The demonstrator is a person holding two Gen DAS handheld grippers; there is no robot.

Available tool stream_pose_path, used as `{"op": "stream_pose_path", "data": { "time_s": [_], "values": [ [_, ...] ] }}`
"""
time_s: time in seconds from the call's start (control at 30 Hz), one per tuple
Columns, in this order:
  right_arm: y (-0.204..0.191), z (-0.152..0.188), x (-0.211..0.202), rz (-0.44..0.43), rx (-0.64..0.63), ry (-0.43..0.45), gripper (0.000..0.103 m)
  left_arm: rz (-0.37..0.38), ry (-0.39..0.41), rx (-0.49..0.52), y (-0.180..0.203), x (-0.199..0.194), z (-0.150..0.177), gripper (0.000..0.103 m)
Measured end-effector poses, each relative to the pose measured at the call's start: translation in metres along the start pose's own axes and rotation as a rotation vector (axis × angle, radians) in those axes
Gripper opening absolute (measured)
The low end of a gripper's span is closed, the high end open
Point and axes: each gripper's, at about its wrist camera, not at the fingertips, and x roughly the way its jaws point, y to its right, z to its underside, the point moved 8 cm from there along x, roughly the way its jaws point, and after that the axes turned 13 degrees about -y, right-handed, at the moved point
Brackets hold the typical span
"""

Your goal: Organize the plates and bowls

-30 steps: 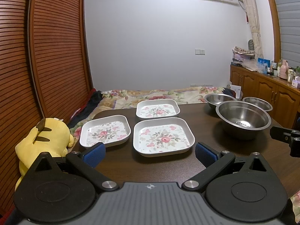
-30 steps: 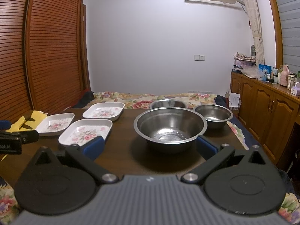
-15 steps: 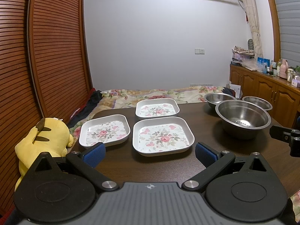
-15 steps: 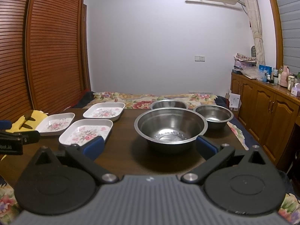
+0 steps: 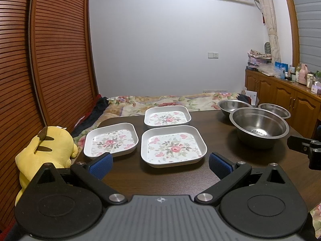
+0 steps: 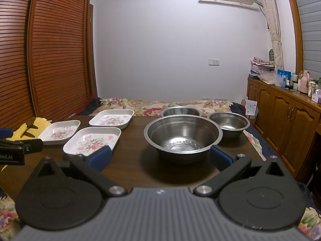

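Observation:
Three square white plates with flower prints lie on the dark table: a near one, a left one and a far one. Three steel bowls stand to the right: a large one, a smaller one and one behind. My left gripper hangs open just short of the near plate. Facing the large bowl, my right gripper is open, its blue pads empty.
A yellow plush toy sits at the table's left edge. A bed with a floral cover lies beyond the table. Wooden cabinets with bottles run along the right wall; slatted wooden doors stand on the left.
Both views have shifted only slightly; the plates and bowls sit a touch lower and nearer. Nothing was taken hold of or moved on the table.

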Motion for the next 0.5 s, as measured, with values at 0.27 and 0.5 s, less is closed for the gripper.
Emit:
{"op": "stream_pose_path", "data": {
  "time_s": [0.27, 0.5],
  "values": [
    [0.0011, -0.0008, -0.0006, 0.005, 0.004, 0.008, 0.103, 0.001, 0.0, 0.001, 0.0007, 0.0006, 0.0004, 0.103],
    [0.0012, -0.0005, -0.0008, 0.007, 0.005, 0.009, 0.103, 0.007, -0.001, 0.004, 0.0027, 0.0015, 0.002, 0.103]
  ]
}}
